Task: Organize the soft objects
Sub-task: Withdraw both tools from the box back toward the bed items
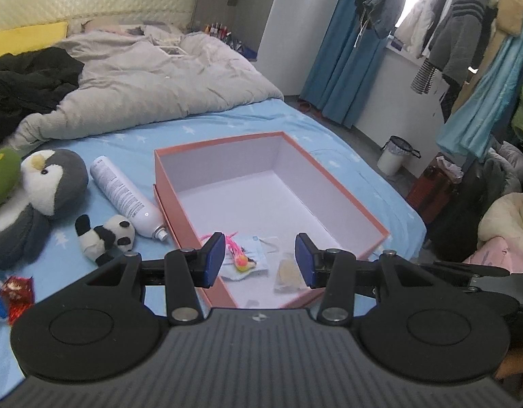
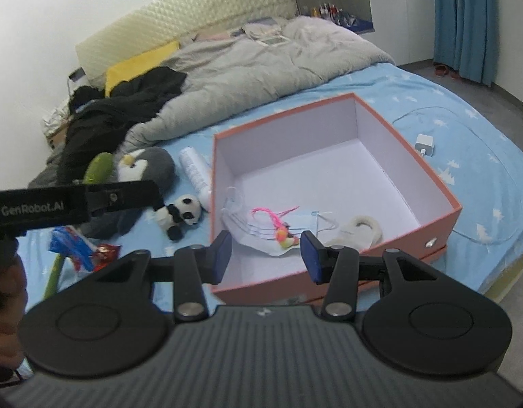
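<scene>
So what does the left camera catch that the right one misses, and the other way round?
Only the left wrist view shows the hanging clothes and the white bin on the floor. Only the right wrist view shows the white charger on the sheet beyond the box, and part of the other gripper's body. Both show the orange box with face masks inside, the penguin plush, the panda plush and the white spray can. Both sets of jaws stand open, holding nothing.
</scene>
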Demonstrator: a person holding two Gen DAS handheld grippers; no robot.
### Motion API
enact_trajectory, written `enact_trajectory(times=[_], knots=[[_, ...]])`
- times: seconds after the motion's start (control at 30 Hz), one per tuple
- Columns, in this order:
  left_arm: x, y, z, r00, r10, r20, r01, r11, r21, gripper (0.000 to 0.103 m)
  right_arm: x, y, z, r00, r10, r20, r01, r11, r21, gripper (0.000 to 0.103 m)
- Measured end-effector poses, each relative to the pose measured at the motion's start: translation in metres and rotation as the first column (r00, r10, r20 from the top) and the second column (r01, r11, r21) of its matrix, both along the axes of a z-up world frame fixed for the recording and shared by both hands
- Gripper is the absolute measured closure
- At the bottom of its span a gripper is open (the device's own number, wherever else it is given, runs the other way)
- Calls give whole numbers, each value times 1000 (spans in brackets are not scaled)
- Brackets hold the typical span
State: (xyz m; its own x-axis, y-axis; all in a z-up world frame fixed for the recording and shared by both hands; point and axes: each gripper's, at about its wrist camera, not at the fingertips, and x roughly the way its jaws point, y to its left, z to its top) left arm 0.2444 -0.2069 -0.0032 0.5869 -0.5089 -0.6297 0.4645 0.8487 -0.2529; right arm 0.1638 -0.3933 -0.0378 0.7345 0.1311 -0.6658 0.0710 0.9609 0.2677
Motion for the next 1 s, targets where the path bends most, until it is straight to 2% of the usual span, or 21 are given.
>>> enact_trajectory(times=[0.27, 0.5, 0.7, 0.9, 1.0], knots=[[-58, 30, 8, 1000, 9, 7, -9, 999, -45, 51, -51, 14, 13, 999, -4, 33, 3, 999, 50, 55], [-98, 49, 13, 999, 22, 30, -21, 998, -51, 51, -85, 33, 21, 998, 14, 67, -16, 999, 30, 55], [-120, 75, 17, 996, 75, 52, -72, 996, -53, 51, -107, 49, 24, 996, 38, 84, -40, 999, 26, 55], [-139, 113, 15, 990, 135, 30, -133, 989, -69, 51, -125, 71, 31, 990, 87, 108, -91, 996, 26, 55], [-145, 132, 15, 984, 174, 23, -172, 982, -82, 47, -132, 89, 30, 988, 105, 110, -110, 993, 40, 54]])
